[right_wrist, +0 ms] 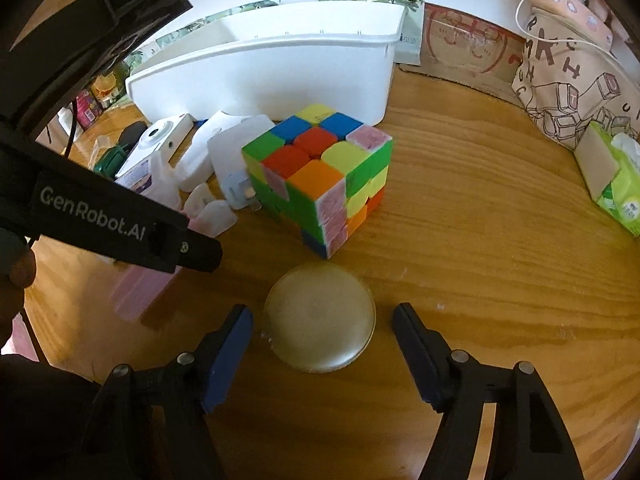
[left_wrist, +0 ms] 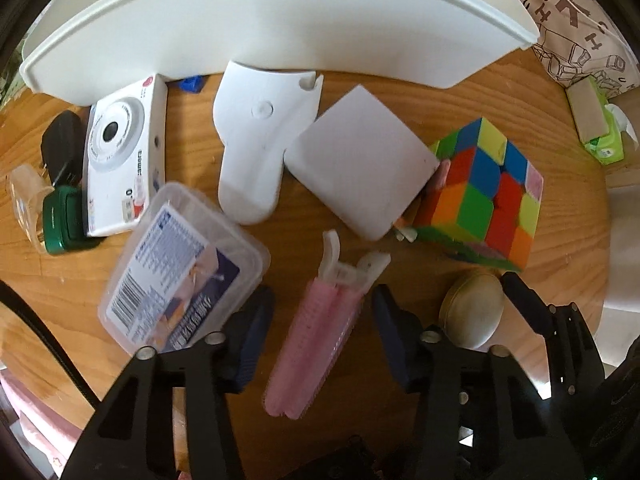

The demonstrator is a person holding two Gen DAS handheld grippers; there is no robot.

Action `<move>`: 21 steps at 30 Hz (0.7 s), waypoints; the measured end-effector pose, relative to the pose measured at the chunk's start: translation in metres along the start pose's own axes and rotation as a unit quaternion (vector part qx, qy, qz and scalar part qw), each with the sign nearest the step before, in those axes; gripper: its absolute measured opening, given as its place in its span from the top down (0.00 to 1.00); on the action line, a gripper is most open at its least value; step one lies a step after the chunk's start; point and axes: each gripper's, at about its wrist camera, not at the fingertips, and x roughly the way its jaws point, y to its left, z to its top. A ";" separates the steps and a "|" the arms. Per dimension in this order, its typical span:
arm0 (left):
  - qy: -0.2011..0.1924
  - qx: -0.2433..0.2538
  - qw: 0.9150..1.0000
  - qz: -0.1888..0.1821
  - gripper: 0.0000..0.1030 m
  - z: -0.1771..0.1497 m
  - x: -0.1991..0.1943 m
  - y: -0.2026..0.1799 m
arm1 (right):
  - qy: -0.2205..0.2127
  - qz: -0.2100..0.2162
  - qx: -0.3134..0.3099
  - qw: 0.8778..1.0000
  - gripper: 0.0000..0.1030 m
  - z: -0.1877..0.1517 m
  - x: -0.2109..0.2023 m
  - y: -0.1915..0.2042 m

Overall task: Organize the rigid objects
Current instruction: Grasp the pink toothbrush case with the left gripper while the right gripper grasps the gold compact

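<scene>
While left gripper [left_wrist: 320, 328] fingers straddle the pink hair clip [left_wrist: 316, 340] on the table [right_wrist: 480, 240], unpinched, right gripper [right_wrist: 322, 344] fingers stand spread around the round tin [right_wrist: 320, 318]: light, rigid, slick-looking; take both across the sides.

The left wrist view looks straight down, close over the counter [left_wrist: 520, 80]. The right wrist view looks down at a slant, close too. Both show the color cube [left_wrist: 482, 192] [right_wrist: 320, 176] and white bin [left_wrist: 280, 28] [right_wrist: 280, 68].
</scene>
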 end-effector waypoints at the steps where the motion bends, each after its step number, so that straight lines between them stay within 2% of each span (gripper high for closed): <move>1: -0.001 -0.001 1.000 0.000 0.57 0.003 0.000 -0.002 | -0.001 0.000 -0.003 1.000 0.33 0.001 0.000 0.000; 5: -0.003 -0.012 1.000 -0.012 0.69 0.014 0.000 -0.002 | -0.001 0.000 -0.012 1.000 0.37 0.005 0.002 0.002; 7: -0.004 -0.018 1.000 -0.019 0.70 0.016 0.000 0.002 | -0.002 0.001 -0.019 1.000 0.44 0.006 0.002 0.004; 9: -0.004 -0.025 0.999 -0.026 0.71 0.014 -0.002 0.010 | -0.001 0.004 -0.024 1.000 0.46 0.007 0.003 0.006; 15: 0.000 -0.036 0.999 -0.040 0.71 0.001 -0.008 0.028 | 0.009 0.004 -0.033 0.999 0.46 0.006 0.002 0.010; 21: -0.015 -0.038 0.998 -0.048 0.71 -0.018 -0.020 0.035 | 0.004 0.006 -0.041 0.999 0.46 -0.002 -0.009 0.016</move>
